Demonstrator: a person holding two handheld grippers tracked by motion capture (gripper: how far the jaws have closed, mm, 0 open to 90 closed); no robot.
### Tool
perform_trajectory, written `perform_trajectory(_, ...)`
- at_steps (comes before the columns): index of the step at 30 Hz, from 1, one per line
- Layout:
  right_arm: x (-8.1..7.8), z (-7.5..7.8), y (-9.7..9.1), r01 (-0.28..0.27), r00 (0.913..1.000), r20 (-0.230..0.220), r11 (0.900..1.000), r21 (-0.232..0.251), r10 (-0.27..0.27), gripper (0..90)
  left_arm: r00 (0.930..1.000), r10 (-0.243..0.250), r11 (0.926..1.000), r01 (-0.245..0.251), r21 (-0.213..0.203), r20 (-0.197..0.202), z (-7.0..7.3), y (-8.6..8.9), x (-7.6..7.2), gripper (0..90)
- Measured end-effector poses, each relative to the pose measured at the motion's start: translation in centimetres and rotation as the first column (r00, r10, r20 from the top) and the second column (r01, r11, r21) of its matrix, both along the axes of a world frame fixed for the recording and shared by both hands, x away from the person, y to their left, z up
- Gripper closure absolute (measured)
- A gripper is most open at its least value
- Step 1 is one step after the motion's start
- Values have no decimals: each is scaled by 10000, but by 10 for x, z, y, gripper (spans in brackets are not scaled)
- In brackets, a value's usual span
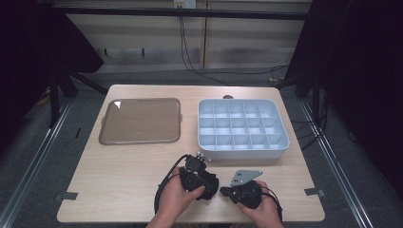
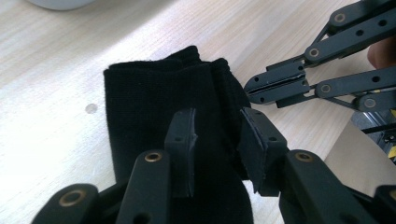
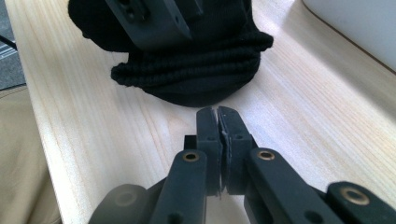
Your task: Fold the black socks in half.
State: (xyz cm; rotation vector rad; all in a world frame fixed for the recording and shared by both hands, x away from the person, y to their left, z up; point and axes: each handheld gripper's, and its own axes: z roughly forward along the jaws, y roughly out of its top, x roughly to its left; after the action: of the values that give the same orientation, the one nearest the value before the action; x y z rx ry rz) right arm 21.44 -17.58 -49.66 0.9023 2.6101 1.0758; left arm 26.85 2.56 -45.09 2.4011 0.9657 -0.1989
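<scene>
Black folded sock (image 2: 154, 116) lies flat on the table (image 1: 119, 166), near its front edge, just before the grey compartment box (image 1: 242, 127). In the left gripper view its long axis runs from the camera away toward the box; in the right gripper view its ribbed cuff end faces the right tongs (image 3: 218, 112). Left tongs (image 2: 217, 140) hang over the sock with pads apart, not pressing it. Right tongs are pressed together on nothing, tips just beside the cuff, apart from it.
</scene>
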Motion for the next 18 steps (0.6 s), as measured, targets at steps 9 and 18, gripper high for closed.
perform_trajectory(9, 0, 0, 1, 35, 10000, 6, 10000, 8, -35, 882, 9998, 191, 9996, -191, -204, 12, 5, 6, 4, 651)
perform_trajectory(18, 0, -1, 2, 50, 10000, -19, 10000, 9, -50, 883, 9988, 472, 9979, -466, -444, 128, 11, 13, 8, 629)
